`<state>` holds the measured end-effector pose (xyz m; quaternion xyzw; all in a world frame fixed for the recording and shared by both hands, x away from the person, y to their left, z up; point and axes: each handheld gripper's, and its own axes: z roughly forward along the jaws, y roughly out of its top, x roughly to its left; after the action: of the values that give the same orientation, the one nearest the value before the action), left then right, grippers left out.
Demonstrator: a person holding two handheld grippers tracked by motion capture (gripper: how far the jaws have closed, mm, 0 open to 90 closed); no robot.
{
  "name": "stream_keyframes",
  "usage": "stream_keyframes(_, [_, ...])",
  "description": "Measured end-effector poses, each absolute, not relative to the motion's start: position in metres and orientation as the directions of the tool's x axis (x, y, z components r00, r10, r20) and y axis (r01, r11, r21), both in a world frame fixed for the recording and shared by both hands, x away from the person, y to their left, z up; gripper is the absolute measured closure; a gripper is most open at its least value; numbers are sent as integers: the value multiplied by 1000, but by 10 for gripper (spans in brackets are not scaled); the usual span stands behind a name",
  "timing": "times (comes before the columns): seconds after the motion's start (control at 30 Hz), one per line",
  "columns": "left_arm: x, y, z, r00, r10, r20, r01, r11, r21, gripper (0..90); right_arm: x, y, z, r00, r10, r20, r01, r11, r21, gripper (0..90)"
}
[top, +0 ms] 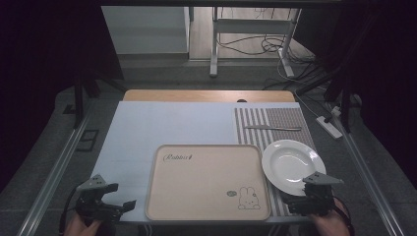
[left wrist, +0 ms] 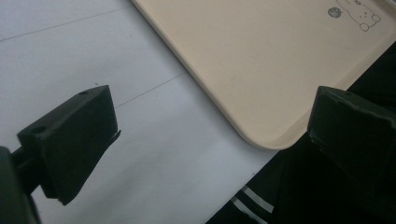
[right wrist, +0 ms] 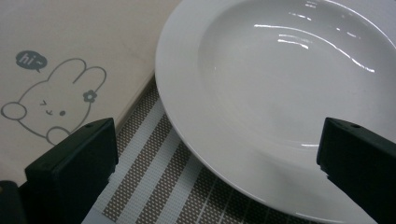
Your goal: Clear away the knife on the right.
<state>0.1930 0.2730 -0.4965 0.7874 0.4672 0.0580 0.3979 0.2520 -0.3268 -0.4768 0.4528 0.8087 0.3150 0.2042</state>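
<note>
Dim surroundings frame a work table [top: 147, 123] covered by a pale sheet, with a wooden edge showing at the far side and cables on the floor beyond.

Right gripper [top: 314, 194]: held low at the near right edge of the table, the hand [top: 328, 223] entering from the bottom of the high view. Its jaws stand wide apart and hold nothing. In the right gripper view the gripper [right wrist: 217, 163] looks along the near rim of the white plate [right wrist: 280, 93], with the rim lying between the two jaws but not touched by either. The camera axis is tilted down toward the table.

Left gripper [top: 105, 204]: held low at the near left corner of the table, angled toward the tray, the hand [top: 81, 225] partly visible beneath it. Its jaws are likewise spread wide and empty. In the left gripper view the gripper [left wrist: 210, 140] hovers over the pale sheet just beside the near left corner of the tray [left wrist: 261, 60]; no contact is visible.

Plate position: the white plate [top: 293, 166] rests on a striped placemat [top: 275, 123] at the right of the table, just beside the right edge of the tray; whether the two touch cannot be told. It is upright and empty.

Tray position: the beige tray [top: 206, 182] lies flat at the centre near edge, between the two grippers. A rabbit drawing [top: 248, 198] marks its near right corner, also visible in the right gripper view [right wrist: 51, 105].

A knife [top: 272, 128] lies across the far part of the placemat, well apart from both grippers.
</note>
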Motion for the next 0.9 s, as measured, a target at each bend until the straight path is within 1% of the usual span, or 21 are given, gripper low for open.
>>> stream_keyframes(0.4, [193, 273, -497, 556, 782, -281, 691, -246, 680, 17, 259, -322, -473, -541, 838, -69, 552, 416, 723, 0])
stream_keyframes(0.67, [193, 273, -497, 556, 782, -281, 691, -247, 679, 17, 266, -322, -472, -545, 837, -50, 556, 406, 726, 0])
stream_keyframes(0.9, [193, 273, -497, 555, 783, -279, 692, -249, 678, 17, 275, -318, -474, -515, 857, -29, 587, 377, 716, 0])
